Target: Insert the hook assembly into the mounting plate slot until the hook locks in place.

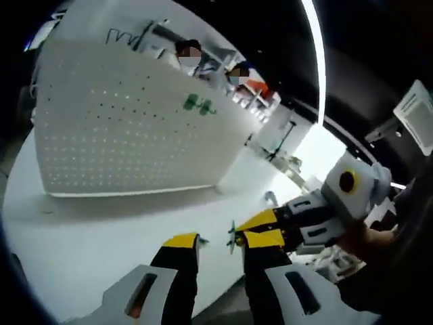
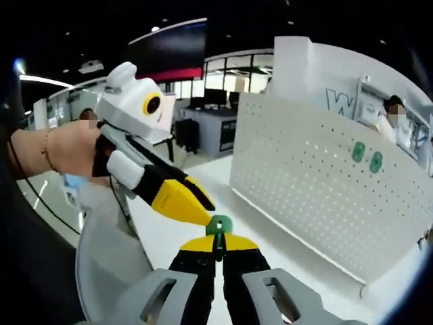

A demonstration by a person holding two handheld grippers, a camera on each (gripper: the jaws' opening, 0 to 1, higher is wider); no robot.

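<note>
Tabletop: a white tabletop carries the panel and spreads out below both tongs; it also shows in the right gripper view.
Mounting plate: a large white perforated pegboard panel stands upright on the tabletop, far from both tongs; in the right gripper view it rises on the right.
Writing: dark letters run along the white wall behind the pegboard; a "W" can be made out at their start, and the rest is too blurred to read.
Hooks on the plate: two small green plastic pieces sit side by side high on the pegboard, also seen in the right gripper view.
Left tongs: the yellow-tipped black left tongs are spread apart with nothing between the tips; in the right gripper view they come in from the left, held by a person's hand, and their yellow tip lies just beside the green piece.
Right tongs: the yellow-tipped black right tongs are pressed together, pinching the hook assembly; in the left gripper view they come in from the right.
Hook assembly: a small green plastic hook assembly stands out past the right tongs' tips, in the air above the tabletop and well apart from the pegboard; in the left gripper view it lies between the left tongs' two tips, nearer the right one.
</note>
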